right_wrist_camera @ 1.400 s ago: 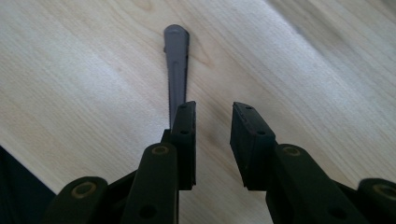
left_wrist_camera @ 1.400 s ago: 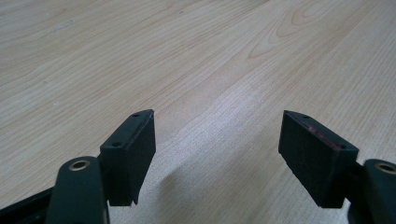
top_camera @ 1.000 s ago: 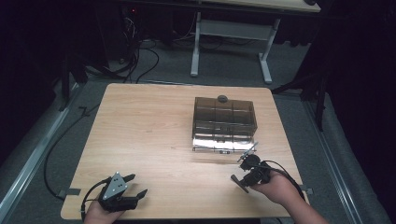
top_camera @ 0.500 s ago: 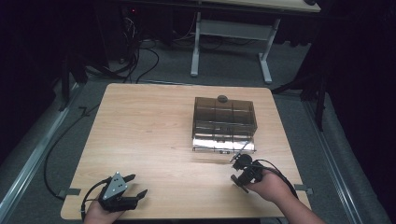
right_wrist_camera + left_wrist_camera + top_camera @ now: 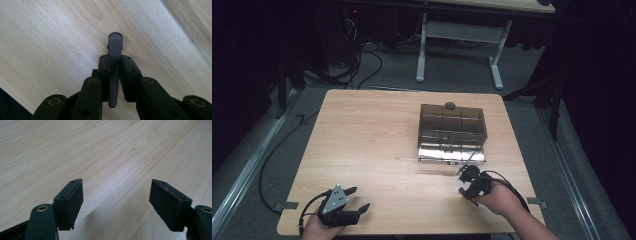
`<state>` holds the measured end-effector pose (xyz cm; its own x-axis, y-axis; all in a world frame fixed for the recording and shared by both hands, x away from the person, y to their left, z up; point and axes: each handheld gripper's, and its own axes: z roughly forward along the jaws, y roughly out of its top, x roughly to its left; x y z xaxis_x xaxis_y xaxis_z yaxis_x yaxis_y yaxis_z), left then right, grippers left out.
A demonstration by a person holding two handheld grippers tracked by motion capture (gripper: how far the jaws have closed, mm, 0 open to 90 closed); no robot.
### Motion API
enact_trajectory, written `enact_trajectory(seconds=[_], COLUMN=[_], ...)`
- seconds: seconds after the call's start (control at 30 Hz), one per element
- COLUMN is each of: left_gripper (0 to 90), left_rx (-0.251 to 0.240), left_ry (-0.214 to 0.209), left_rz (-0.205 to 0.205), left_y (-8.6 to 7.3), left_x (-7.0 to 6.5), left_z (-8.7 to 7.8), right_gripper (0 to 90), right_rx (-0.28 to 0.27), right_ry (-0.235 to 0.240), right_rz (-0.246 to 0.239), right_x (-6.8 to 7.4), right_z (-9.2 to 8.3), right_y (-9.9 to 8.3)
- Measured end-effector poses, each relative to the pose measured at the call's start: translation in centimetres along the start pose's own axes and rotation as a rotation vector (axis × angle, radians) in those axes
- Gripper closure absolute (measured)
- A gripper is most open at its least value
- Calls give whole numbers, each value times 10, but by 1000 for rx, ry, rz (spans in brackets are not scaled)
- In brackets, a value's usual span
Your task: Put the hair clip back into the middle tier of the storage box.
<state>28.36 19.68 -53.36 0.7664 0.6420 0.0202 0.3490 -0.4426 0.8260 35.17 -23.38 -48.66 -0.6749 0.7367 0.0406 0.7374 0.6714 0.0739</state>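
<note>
Now right gripper (image 5: 468, 176) nearer the box (image 5: 452, 131), clamping a grey stick (image 5: 115, 60)

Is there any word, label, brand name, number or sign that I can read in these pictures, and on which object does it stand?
None: no readable text in any view.
Smoky transparent box: no label or print visible.
Left gripper and right gripper: plain black jaws with screw holes, no markings.
Thin grey tool held in the right gripper: no print.
Wooden table: wood grain only.
</note>
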Motion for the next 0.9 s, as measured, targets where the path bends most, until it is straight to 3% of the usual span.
enact_trajectory(seconds=[0.23, 0.9], left_gripper=[278, 278], left_rx=[1, 0], left_ry=[0, -2], left_rz=[1, 0], left_y=[0, 0], left_x=[0, 0], left_z=[0, 0], right_gripper=[799, 800], right_rx=[-1, -48], right_ry=[-2, 15], right_rz=[-6, 28], right_x=[0, -14], right_z=[-1, -33], right_y=[1, 7])
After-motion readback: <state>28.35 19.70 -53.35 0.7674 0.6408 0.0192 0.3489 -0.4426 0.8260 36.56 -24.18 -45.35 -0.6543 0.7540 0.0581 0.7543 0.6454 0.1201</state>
